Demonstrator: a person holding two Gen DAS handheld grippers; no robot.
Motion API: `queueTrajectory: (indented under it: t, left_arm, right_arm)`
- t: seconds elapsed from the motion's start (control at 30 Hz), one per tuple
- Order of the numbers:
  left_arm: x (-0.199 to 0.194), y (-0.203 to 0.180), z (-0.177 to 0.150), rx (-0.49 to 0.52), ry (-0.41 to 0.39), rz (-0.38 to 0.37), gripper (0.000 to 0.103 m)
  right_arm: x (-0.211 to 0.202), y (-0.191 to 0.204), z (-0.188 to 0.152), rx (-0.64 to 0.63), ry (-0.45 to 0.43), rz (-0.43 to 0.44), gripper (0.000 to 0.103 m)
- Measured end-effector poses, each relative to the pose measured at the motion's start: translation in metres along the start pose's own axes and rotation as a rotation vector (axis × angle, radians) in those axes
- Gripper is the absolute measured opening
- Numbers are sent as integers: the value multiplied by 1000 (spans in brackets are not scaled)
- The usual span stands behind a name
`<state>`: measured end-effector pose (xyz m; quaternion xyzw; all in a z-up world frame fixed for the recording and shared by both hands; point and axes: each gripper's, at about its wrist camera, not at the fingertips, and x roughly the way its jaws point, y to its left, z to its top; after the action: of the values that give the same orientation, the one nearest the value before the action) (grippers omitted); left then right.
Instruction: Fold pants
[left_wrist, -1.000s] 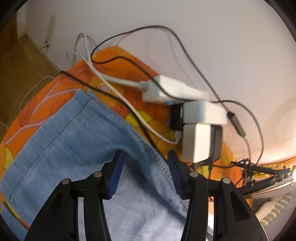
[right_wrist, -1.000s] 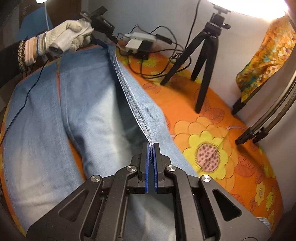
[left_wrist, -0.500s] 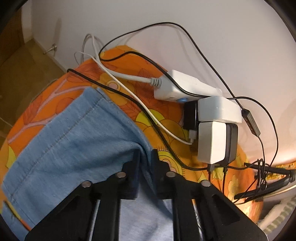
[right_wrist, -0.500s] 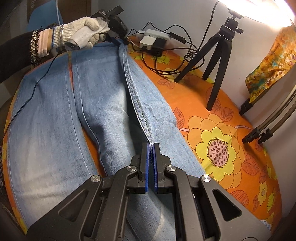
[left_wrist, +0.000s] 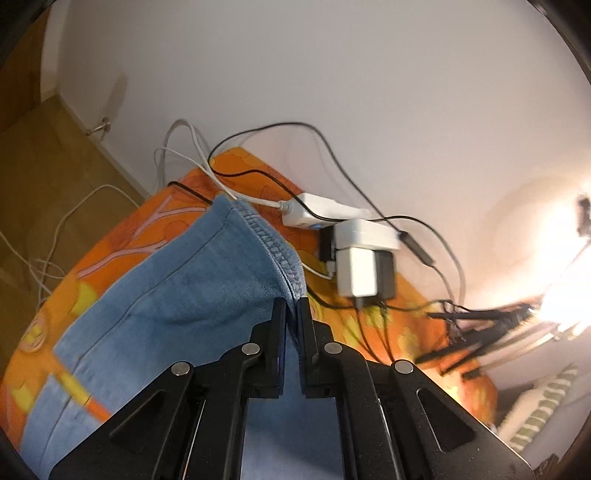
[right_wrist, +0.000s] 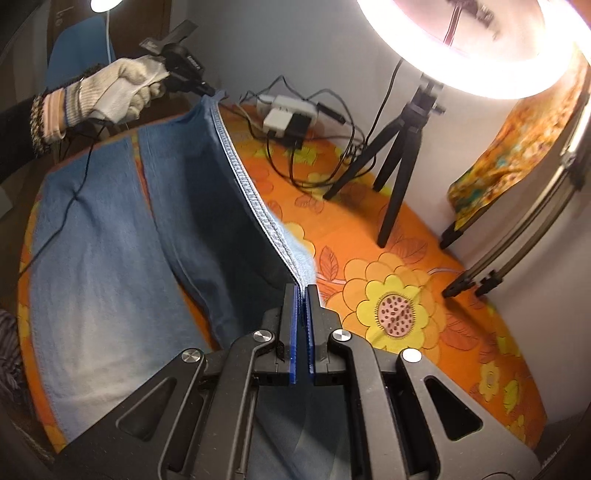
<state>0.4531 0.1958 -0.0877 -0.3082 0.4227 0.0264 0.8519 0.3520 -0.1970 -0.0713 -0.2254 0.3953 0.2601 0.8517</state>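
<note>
Light blue jeans (right_wrist: 110, 240) lie on an orange flowered cloth (right_wrist: 399, 251). The right-hand leg's outer seam (right_wrist: 255, 195) is raised off the cloth as a taut ridge. My right gripper (right_wrist: 302, 291) is shut on the near end of that seam. At the far end my left gripper (right_wrist: 207, 90), held by a gloved hand (right_wrist: 110, 88), grips the leg's hem. In the left wrist view the left gripper (left_wrist: 291, 306) is shut on the hem edge (left_wrist: 273, 251), which stands up above the cloth. The other leg (right_wrist: 77, 258) lies flat.
A white power strip with chargers (right_wrist: 288, 114) and tangled black cables (right_wrist: 317, 162) sits at the far end, by the wall. A black tripod (right_wrist: 399, 155) stands on the cloth to the right, under a bright ring light (right_wrist: 469, 48). Another stand's legs (right_wrist: 480, 280) rest at far right.
The left gripper's jaws closed on the hem and lifted it. Both grippers rose, and the leg's seam came up off the cloth into a tight ridge.
</note>
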Motion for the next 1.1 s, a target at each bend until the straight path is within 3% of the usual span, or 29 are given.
queueTrajectory:
  t: [0.37,0.47,0.57,0.63,0.77,0.9,0.97,1.1]
  left_arm:
    - [-110,35,-52,-1,-39,-51,2]
    - [-131,52,-61,-26,-49,-56,2]
    - [-143,66,-72,-46,-54,-55,2]
    - [-148,73,-80,-51,-47,-57,2]
    - [-144,83,-99,-36,-15,-48,2]
    - [-136,86,-105,-35,4,-40,2]
    - [-130,84,-105,-27,10,-32,2]
    - [-117,82,-105,3,27,-16,2]
  right_arm:
    - [-95,73,-8,-50,-30,52,2]
    - [-101,101,-22,-81,4,33,2]
    - [-98,109,-36,-15,40,64,2]
    - [-92,107,-50,17,43,14,3]
    - [-69,84,-66,73,88,-28,26]
    - [-46,55,-54,64,104,-43,41]
    - [-35,49,-43,37,104,-12,61]
    - [2,50,-19,-71,128,20,63]
